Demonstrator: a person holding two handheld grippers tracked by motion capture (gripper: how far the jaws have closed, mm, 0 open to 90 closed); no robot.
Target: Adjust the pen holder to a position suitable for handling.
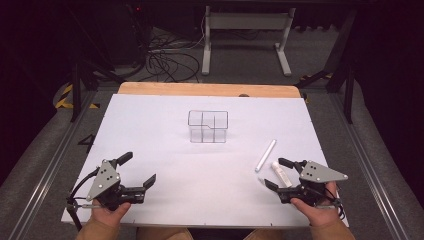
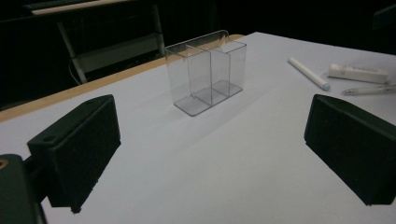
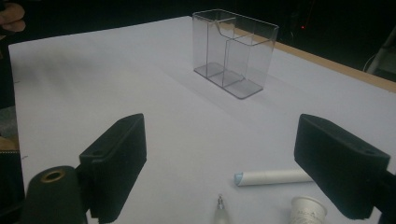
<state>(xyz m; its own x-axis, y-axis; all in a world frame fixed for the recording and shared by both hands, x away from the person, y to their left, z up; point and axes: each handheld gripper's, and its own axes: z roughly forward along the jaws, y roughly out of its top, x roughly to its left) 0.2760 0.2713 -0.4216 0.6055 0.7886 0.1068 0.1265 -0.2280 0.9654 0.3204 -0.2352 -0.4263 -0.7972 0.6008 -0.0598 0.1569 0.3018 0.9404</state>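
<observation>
A clear plastic organiser [image 1: 208, 126] with upright dividers stands in the middle of the white table top [image 1: 165, 115]; it is also seen in the left gripper view [image 2: 205, 72] and the right gripper view [image 3: 235, 51]. My left gripper [image 1: 138, 169] rests open at the front left. My right gripper [image 1: 276, 173] is open at the front right. Beside it lie a white marker [image 1: 265, 155], a small white tube [image 1: 281, 174] and a clear pen [image 1: 262, 181]. In the right gripper view the marker [image 3: 273, 177], tube cap [image 3: 307, 210] and pen tip [image 3: 220, 209] lie between the jaws.
A wooden strip [image 1: 207, 89] edges the table's far side. Beyond it stand a white desk frame [image 1: 246, 37] and loose cables [image 1: 167, 62] on the floor. Metal rails [image 1: 47, 165] run along both sides of the table.
</observation>
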